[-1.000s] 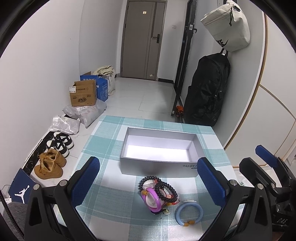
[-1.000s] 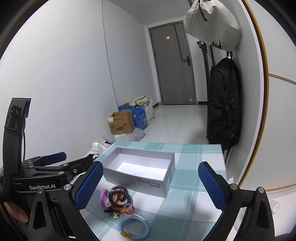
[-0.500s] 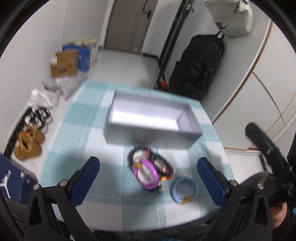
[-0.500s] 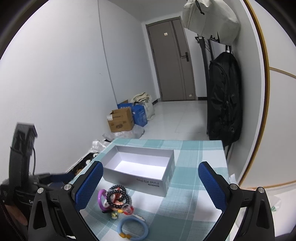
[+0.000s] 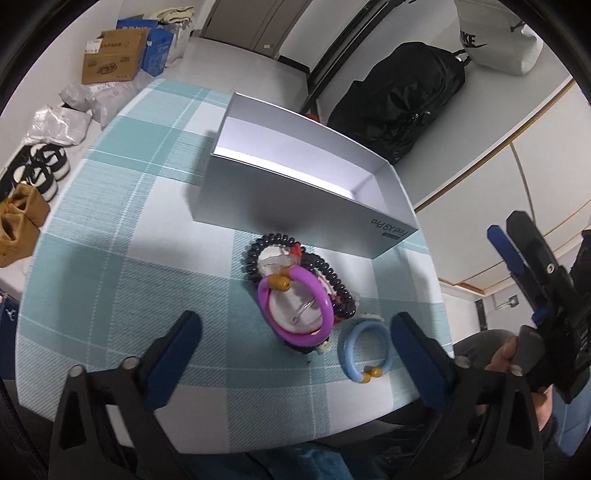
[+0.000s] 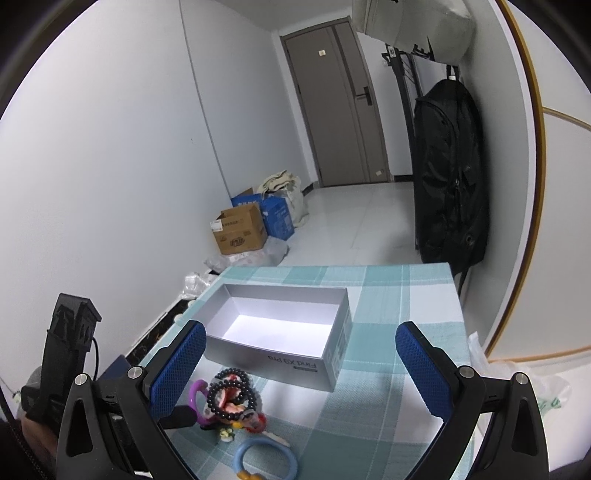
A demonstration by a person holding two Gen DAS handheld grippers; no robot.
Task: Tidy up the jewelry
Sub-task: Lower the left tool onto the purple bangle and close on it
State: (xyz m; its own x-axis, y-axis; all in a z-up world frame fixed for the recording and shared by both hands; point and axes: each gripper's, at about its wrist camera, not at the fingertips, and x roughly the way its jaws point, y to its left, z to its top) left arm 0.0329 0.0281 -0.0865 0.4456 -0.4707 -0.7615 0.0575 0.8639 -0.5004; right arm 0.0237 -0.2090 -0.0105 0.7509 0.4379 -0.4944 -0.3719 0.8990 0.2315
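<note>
Both hand-held grippers empty: left hand-held gripper (image 5: 293,345), jaws narrowing slightly, is tipping down over bracelet pile (image 5: 297,291); right hand-held gripper (image 6: 297,363) is hovering wide open, box (image 5: 310,177) awaiting jewelry.

A black fabric backpack (image 6: 448,173) hangs by the grey door (image 6: 338,107), under a white canvas bag (image 5: 495,35). On the floor sit a brown cardboard box (image 6: 240,230), a blue carton (image 6: 277,216), tan boots (image 5: 18,221) and black-and-white shoes (image 5: 42,170).
</note>
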